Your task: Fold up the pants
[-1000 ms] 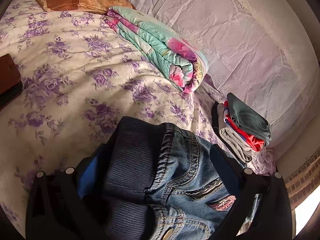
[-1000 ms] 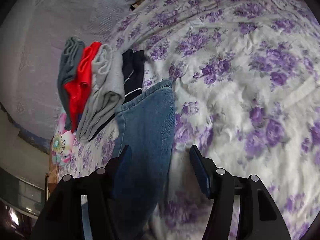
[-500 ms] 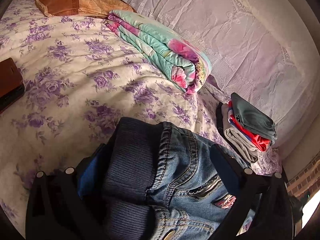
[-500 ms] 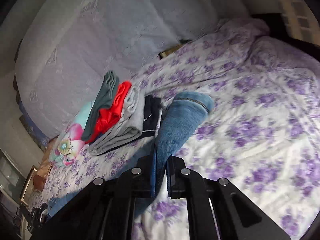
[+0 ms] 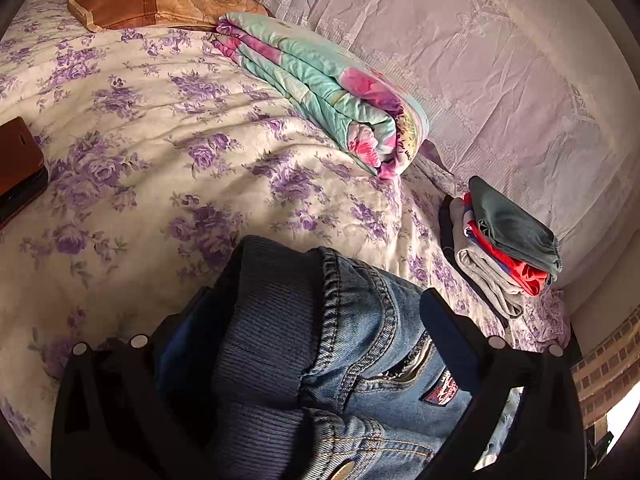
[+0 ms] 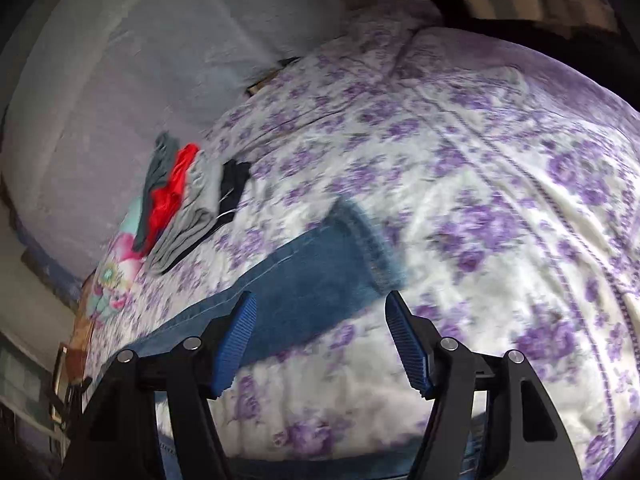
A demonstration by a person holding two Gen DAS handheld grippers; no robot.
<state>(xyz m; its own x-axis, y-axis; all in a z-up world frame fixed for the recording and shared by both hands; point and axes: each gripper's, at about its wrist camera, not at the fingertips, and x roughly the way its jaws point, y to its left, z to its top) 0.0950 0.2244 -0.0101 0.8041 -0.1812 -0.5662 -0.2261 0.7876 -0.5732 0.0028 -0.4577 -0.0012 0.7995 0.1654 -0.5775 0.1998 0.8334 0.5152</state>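
Jeans (image 5: 344, 360) spread on floral bed (image 5: 160, 140); waistband lies between jaws of left hand-held gripper (image 5: 312, 344), jaws apart, grip not confirmed. Right hand-held gripper (image 6: 320, 340) opening, nothing between pads; leg hem (image 6: 360, 240) lies ahead. Hem best gripped at edge, carried to waistband, layers kept aligned.

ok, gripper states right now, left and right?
Left gripper: jaws wide, around the jeans waistband; grip cannot be told.
Right gripper: jaws opening, nothing between them.

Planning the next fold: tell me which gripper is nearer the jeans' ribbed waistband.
Left. The left gripper straddles the ribbed waistband; the right gripper, jaws opening and empty, is over the leg end.
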